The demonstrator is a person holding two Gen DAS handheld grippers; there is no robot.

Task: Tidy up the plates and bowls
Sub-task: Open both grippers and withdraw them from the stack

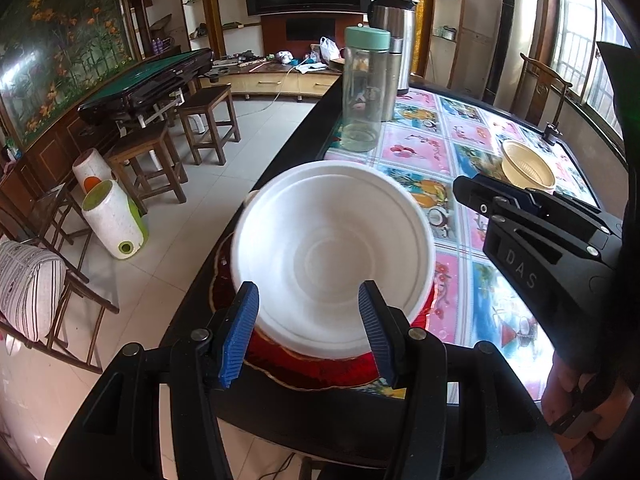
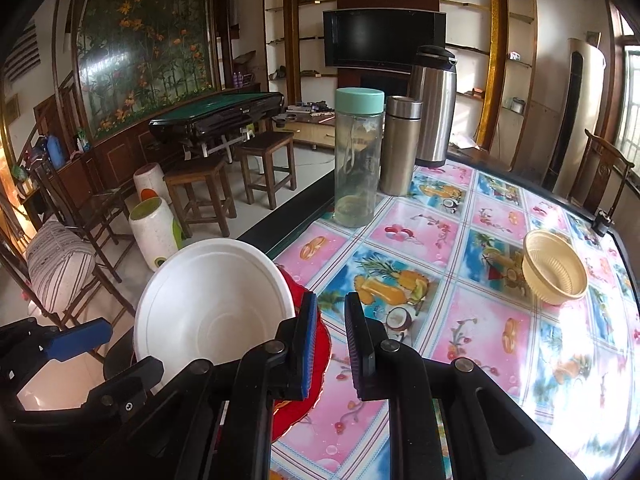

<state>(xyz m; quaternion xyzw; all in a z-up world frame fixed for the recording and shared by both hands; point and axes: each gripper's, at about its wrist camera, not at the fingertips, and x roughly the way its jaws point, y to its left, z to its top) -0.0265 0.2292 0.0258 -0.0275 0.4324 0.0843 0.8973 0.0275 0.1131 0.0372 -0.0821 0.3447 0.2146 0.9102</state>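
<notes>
A white bowl [image 1: 332, 256] sits on a red plate [image 1: 320, 368] at the left edge of the table [image 1: 460, 140]. My left gripper [image 1: 308, 330] is open, and its blue pads [image 1: 240, 332] stand at either side of the bowl's near rim. In the right wrist view the white bowl [image 2: 212, 312] and red plate [image 2: 304, 400] lie just left of my right gripper [image 2: 334, 344]. That gripper is open by a narrow gap, with nothing between its fingers. A beige bowl [image 2: 554, 268] stands alone at the table's far right, also visible as the beige bowl [image 1: 528, 172].
A clear bottle with a green lid [image 2: 358, 160], a steel flask [image 2: 400, 148] and a large steel thermos [image 2: 434, 108] stand at the table's far left. Wooden stools [image 2: 200, 200] and chairs are on the floor beyond the table edge. A fruit-patterned cloth covers the table.
</notes>
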